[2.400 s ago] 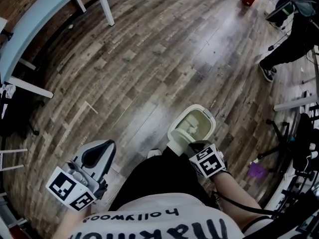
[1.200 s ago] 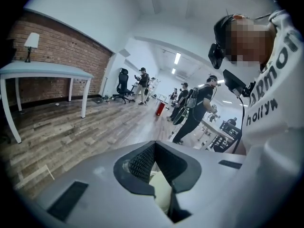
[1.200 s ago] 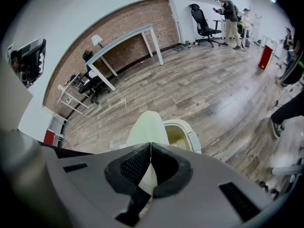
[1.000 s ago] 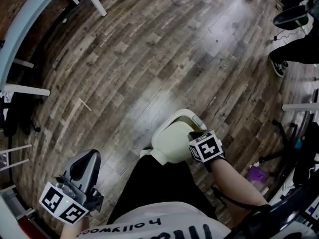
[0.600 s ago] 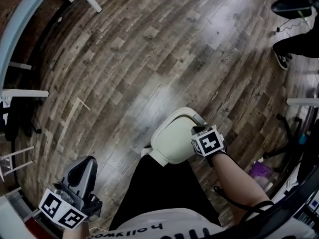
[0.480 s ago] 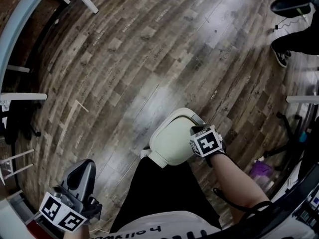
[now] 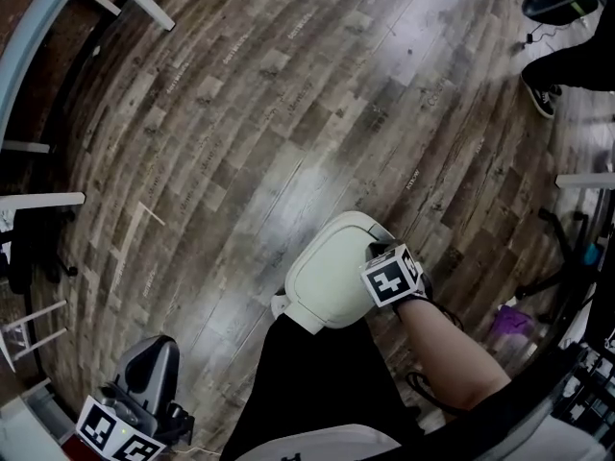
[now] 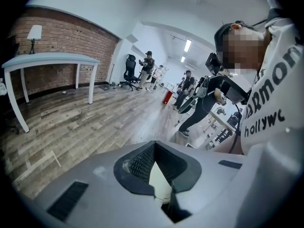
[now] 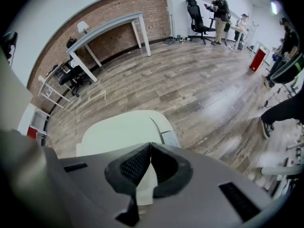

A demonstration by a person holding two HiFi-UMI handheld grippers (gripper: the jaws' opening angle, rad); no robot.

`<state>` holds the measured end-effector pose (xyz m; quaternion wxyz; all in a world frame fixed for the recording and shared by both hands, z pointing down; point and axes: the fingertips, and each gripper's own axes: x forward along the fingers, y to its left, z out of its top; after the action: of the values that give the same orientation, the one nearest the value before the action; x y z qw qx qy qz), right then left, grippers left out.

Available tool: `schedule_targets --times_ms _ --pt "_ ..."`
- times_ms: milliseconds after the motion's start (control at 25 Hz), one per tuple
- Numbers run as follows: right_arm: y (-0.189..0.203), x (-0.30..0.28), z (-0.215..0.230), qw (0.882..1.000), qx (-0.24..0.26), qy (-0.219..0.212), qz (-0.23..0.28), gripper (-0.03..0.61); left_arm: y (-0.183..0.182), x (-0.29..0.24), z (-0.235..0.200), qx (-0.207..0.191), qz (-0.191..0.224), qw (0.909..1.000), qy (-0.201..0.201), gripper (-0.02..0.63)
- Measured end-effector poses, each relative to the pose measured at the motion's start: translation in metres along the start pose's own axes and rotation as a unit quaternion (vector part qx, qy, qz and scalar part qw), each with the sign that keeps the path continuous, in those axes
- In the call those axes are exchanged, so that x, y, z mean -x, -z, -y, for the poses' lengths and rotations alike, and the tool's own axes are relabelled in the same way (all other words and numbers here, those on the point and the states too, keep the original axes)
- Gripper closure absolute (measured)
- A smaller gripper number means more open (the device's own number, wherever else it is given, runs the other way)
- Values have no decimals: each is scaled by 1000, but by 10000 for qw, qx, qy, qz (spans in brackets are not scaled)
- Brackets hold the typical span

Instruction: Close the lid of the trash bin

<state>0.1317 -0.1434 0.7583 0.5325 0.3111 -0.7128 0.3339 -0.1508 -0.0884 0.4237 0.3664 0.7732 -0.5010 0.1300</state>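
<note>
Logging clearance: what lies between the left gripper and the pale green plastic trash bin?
Head view: only bare wooden plank floor separates left gripper from the pale green plastic trash bin.

Smooth matt plastic trash bin lid (image 7: 327, 281); glossy wood floor (image 7: 240, 113).

trash bin (image 7: 332, 277): on floor (image 7: 240, 113), before person's legs
right gripper (image 7: 389, 275): at the bin's right edge
left gripper (image 7: 144, 392): lower left, well apart
table (image 7: 29, 36): far upper left
</note>
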Motion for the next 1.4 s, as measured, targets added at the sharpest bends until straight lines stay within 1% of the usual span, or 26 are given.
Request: schedule_targets --times_ms 120,440,520,720,800,960,1000,1080,1160,1280,1360,1400 --pt "-1 -8 5 9999 34 64 -80 568 6 0 -6 42 -44 9999 -91 606" --pt "2 -17 5 9991 349 117 -200 569 16 8 -13 124 -42 9997 -203 606" --pt "2 -21 7 9990 332 162 -263 569 18 10 -16 146 -47 9996 -232 606" --pt "1 -26 10 9989 106 270 -375 569 19 15 -19 174 -3 9994 -294 606" --pt "1 -27 10 9991 -17 249 -355 569 16 19 -19 154 24 9994 -304 606" --pt "10 -15 14 9969 -610 185 -471 569 4 27 -18 115 180 9993 -292 606" --pt "10 -8 15 9963 -728 198 -420 569 0 29 -16 105 237 9993 -269 606" --pt "5 10 11 9958 -885 147 -152 569 -9 32 -13 63 347 9992 -207 606" --pt "-5 35 -4 9960 -885 -70 140 569 -21 35 -12 -21 476 9988 -150 606" --pt "-34 81 -44 9923 -716 -737 690 569 -47 38 -2 -152 707 9973 83 606" --pt "-61 124 -76 9822 -636 -1314 1179 569 -65 40 13 -266 862 9952 390 606" --pt "-76 149 -92 9743 -630 -1582 1476 569 -74 42 21 -336 945 9934 560 606"
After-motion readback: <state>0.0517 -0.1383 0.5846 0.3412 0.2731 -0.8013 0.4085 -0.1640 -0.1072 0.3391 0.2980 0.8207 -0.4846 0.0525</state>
